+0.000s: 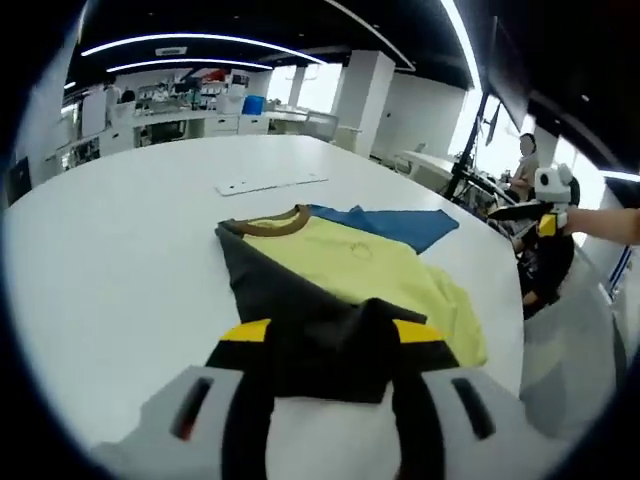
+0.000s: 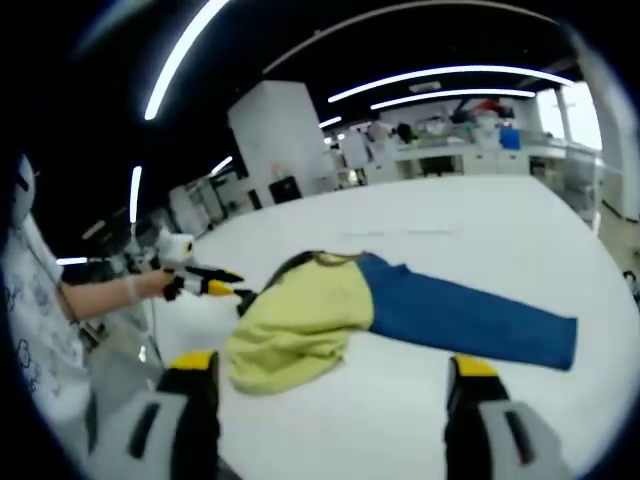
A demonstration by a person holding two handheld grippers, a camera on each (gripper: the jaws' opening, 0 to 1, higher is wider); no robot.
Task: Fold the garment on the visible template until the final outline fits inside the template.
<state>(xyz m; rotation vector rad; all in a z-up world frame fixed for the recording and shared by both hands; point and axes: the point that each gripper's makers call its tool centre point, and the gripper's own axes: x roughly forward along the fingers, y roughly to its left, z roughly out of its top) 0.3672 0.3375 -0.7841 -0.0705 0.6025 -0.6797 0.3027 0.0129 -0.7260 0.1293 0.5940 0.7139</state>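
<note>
1. Progress: the garment (image 2: pixel 330 310) lies on the white bench (image 2: pixel 480 225), partly folded. In the right gripper view the yellow body is bunched at the left of centre and the blue part runs flat toward the right of the frame. I judge the fold begun but not finished; the outline is long and uneven.

2. Template: a thin pale strip (image 1: pixel 270 184) lies on the bench above the garment in the left gripper view. Whether it belongs to the template I cannot tell; no clear template outline can be made out, so the fit cannot be checked.

3. Left tongs (image 1: pixel 335 335): at the lower centre of the left gripper view, closed on a dark fold of the garment (image 1: pixel 340 265), with the cloth gathered between the yellow-tipped jaws. In the right gripper view the same tongs (image 2: pixel 235 290) sit at the garment's left edge, held by a person's hand (image 2: pixel 140 288).

4. Right tongs (image 2: pixel 330 375): jaws stand wide apart at the bottom of the right gripper view, holding nothing, short of the garment.

5. Materials: the garment is soft, limp knit in yellow, blue and dark panels, with a brown ribbed collar (image 1: pixel 275 222); it creases readily. The bench is smooth, matte and rounded at its edge.

6. Remaining, in my judgement: bring the blue length in and flatten the bunched yellow edge.
</note>
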